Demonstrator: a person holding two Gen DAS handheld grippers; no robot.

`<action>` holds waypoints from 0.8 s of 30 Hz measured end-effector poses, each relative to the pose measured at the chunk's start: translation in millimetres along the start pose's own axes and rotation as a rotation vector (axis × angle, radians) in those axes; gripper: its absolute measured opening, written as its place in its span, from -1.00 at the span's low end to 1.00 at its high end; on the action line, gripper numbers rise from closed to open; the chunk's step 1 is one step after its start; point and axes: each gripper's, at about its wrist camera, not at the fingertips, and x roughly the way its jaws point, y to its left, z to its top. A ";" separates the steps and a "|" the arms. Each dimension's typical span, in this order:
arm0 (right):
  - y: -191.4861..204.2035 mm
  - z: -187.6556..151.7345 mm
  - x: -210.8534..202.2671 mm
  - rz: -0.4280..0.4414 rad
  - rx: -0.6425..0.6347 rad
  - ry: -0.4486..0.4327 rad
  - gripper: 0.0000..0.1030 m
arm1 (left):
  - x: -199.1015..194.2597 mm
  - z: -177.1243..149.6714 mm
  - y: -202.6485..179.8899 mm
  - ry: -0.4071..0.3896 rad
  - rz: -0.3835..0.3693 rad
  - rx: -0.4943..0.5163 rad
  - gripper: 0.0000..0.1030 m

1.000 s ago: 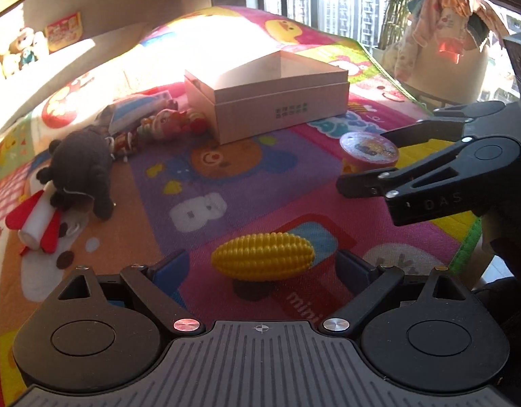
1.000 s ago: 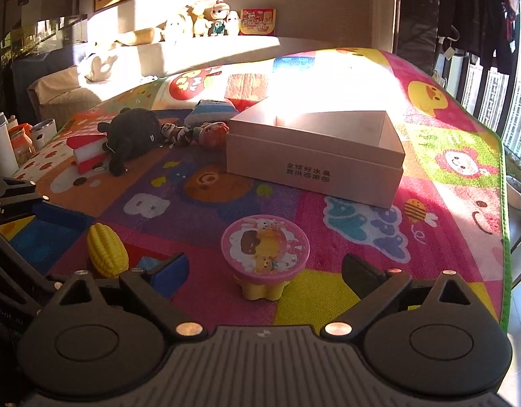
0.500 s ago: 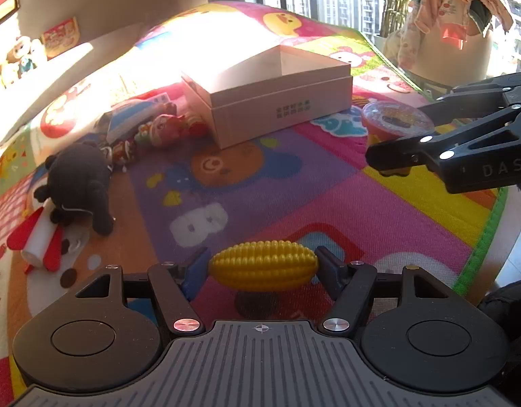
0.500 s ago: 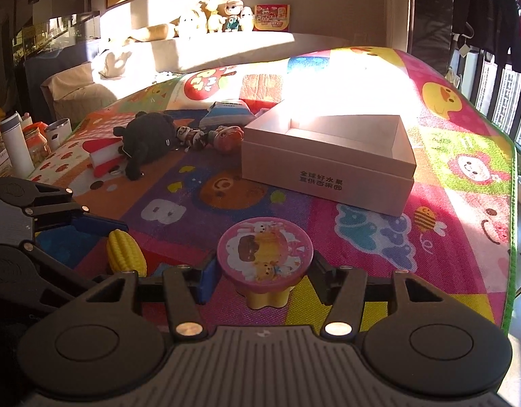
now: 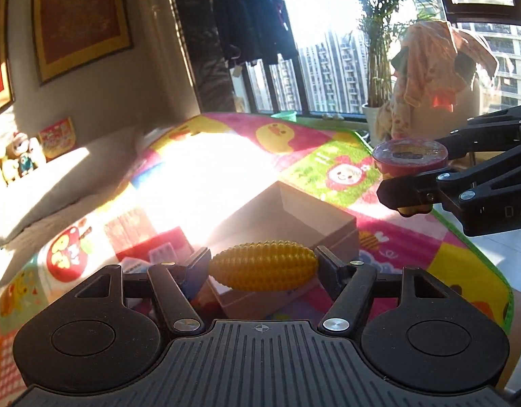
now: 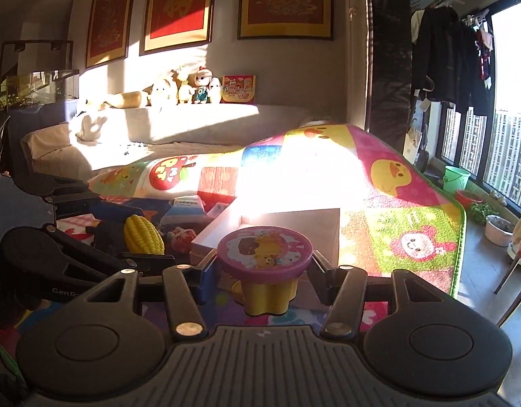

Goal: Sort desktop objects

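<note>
Both toys grabbed and lifted, box is next

Your left gripper [image 5: 263, 266] fingers just clamped the toy corn [image 5: 263, 265], your right gripper [image 6: 264, 264] the pink-lidded toy cup [image 6: 264, 251]; both now off the mat [image 5: 331, 166]. Box [image 5: 335, 224] sits just ahead of your fingers, looks empty.

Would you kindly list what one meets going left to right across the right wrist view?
Left gripper → corn → box → green bucket
</note>
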 end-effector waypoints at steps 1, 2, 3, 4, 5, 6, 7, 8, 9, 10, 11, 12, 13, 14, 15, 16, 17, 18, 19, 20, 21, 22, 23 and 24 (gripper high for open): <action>-2.6 8.3 0.8 -0.007 -0.003 -0.014 0.07 | 5.1 5.7 2.1 -0.015 -0.005 -0.006 0.41; -4.4 15.5 2.8 -0.011 -0.005 -0.022 0.07 | 10.9 11.1 4.2 -0.031 -0.012 -0.013 0.41; -7.3 25.9 6.3 -0.013 -0.005 -0.030 0.07 | 15.4 14.3 5.7 -0.043 -0.018 -0.017 0.41; -9.6 35.2 12.0 -0.010 -0.003 -0.033 0.07 | 21.8 18.5 7.4 -0.058 -0.026 -0.020 0.41; -12.2 44.5 18.8 -0.004 -0.003 -0.035 0.07 | 29.6 22.0 9.4 -0.072 -0.033 -0.024 0.41; -14.3 53.4 27.1 -0.003 -0.006 -0.036 0.07 | 37.2 25.2 10.7 -0.080 -0.036 -0.030 0.41; -15.6 63.1 37.8 -0.011 -0.009 -0.037 0.07 | 49.5 29.4 13.5 -0.090 -0.040 -0.042 0.41; -16.5 71.2 47.8 -0.023 -0.009 -0.037 0.07 | 61.8 32.5 17.3 -0.092 -0.042 -0.060 0.41; -18.0 81.8 62.6 -0.043 -0.006 -0.036 0.07 | 71.7 33.9 20.6 -0.091 -0.044 -0.078 0.43; -19.6 90.3 77.2 -0.056 0.000 -0.033 0.07 | 84.3 33.8 27.1 -0.096 -0.054 -0.107 0.52; -21.5 96.9 90.5 -0.057 0.008 -0.030 0.07 | 91.6 31.9 33.8 -0.095 -0.058 -0.130 0.89; -23.6 101.7 101.9 -0.058 0.018 -0.025 0.20 | 94.0 28.4 39.5 -0.095 -0.048 -0.149 0.94; -26.4 104.1 111.9 -0.072 0.033 -0.020 0.31 | 92.7 22.8 45.6 -0.086 -0.031 -0.164 0.95; -28.4 104.5 117.1 -0.092 0.045 -0.025 0.47 | 88.6 15.9 51.5 -0.070 -0.017 -0.170 0.95; -29.9 102.7 120.7 -0.110 0.051 -0.030 0.48 | 84.2 9.0 55.9 -0.055 -0.001 -0.177 0.95; -31.7 100.4 122.5 -0.116 0.050 -0.030 0.50 | 76.9 -2.2 63.3 -0.031 0.023 -0.190 0.95; -32.9 96.5 123.2 -0.121 0.054 -0.029 0.55 | 68.9 -15.7 70.0 -0.004 0.044 -0.203 0.95; -33.5 92.8 124.4 -0.129 0.061 -0.027 0.63 | 62.7 -26.2 73.9 0.015 0.058 -0.210 0.95; -33.2 89.2 126.3 -0.138 0.067 -0.021 0.67 | 52.6 -41.7 81.4 0.040 0.076 -0.223 0.96; -31.7 84.4 128.0 -0.143 0.070 -0.010 0.72 | 45.0 -55.3 88.2 0.063 0.092 -0.241 0.97; -29.3 80.7 131.2 -0.142 0.070 0.005 0.72 | 37.5 -68.0 93.6 0.082 0.106 -0.261 0.98; -25.8 77.3 134.5 -0.139 0.070 0.020 0.72 | 28.4 -82.0 99.1 0.101 0.121 -0.285 0.98; -20.9 73.9 137.7 -0.131 0.067 0.036 0.74 | 23.4 -92.5 103.0 0.118 0.136 -0.305 0.99; -15.0 70.1 140.7 -0.120 0.060 0.050 0.76 | 17.8 -103.4 107.6 0.136 0.153 -0.328 0.99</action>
